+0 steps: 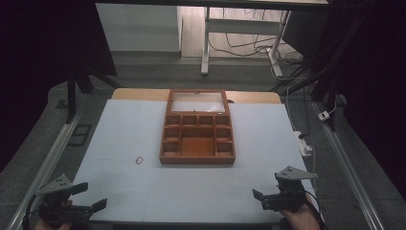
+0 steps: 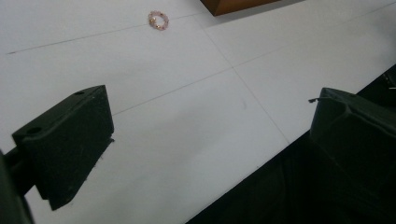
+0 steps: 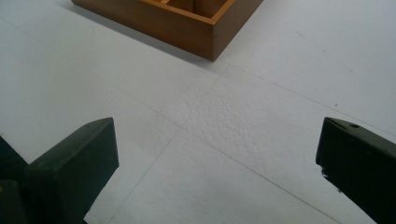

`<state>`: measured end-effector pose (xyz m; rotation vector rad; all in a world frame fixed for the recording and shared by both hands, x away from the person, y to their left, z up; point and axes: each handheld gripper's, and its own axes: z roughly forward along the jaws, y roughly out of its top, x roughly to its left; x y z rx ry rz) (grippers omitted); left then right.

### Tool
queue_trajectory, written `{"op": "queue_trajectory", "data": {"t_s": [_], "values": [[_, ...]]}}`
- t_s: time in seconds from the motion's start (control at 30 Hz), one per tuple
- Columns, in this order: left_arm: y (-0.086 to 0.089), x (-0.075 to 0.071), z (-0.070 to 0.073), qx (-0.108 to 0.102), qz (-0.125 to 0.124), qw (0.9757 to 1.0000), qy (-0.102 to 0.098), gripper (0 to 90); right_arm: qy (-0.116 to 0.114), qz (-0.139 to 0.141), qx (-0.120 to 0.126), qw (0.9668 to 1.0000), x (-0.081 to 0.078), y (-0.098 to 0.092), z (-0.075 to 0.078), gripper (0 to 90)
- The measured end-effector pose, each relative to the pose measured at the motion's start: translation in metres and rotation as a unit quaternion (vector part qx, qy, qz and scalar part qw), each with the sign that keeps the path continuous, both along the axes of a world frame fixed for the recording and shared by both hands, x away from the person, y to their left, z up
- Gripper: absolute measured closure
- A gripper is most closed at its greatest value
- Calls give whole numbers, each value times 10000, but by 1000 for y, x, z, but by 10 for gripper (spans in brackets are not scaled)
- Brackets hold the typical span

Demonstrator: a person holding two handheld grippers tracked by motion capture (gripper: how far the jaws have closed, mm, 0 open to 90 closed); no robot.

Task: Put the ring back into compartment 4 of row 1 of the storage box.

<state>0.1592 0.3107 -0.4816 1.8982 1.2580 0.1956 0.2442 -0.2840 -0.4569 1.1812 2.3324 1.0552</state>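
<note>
A brown wooden box [image 1: 197, 136] with several compartments and a raised glass lid stands in the middle of the white table. A small beaded ring [image 1: 139, 160] lies on the table to its left, and it is also at the top of the left gripper view as a pinkish bead ring [image 2: 158, 20]. My left gripper [image 1: 88, 197] rests at the table's near left corner, jaws wide apart and empty. Over the near right edge my right gripper [image 1: 261, 198] is open too, with a corner of the box [image 3: 187, 23] ahead of it.
The white table top [image 1: 134, 129] has thin seam lines. Metal rails [image 1: 52, 153] run along both sides on the floor. A power strip [image 1: 305, 146] and cables lie to the right, and desk legs [image 1: 206, 43] stand behind the table.
</note>
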Motion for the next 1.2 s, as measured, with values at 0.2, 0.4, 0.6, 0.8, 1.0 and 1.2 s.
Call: {"op": "queue_trajectory", "data": {"t_s": [0.2, 0.4, 0.6, 0.8, 1.0, 1.2], "values": [[-3, 1, 0, 118, 5, 9999, 46, 0, 172, 24, 244, 9996, 3, -5, 0, 0], [-6, 2, 1, 249, 37, 9997, 31, 0, 220, 150, 254, 9993, 3, -4, -1, 0], [-7, 3, 0, 304, 107, 9995, 73, 0, 217, 281, 173, 9992, 3, -2, -1, 0], [-7, 4, 1, 230, 71, 9997, 62, 0, 210, 400, 188, 9988, 2, -1, -1, 0], [-9, 5, 2, 212, 57, 9998, -36, 0, 252, 413, 239, 9985, 3, -1, -1, 0], [-11, 8, 3, 184, 30, 9998, -112, 0, 283, 431, 176, 9985, 3, -1, -1, 0]]}}
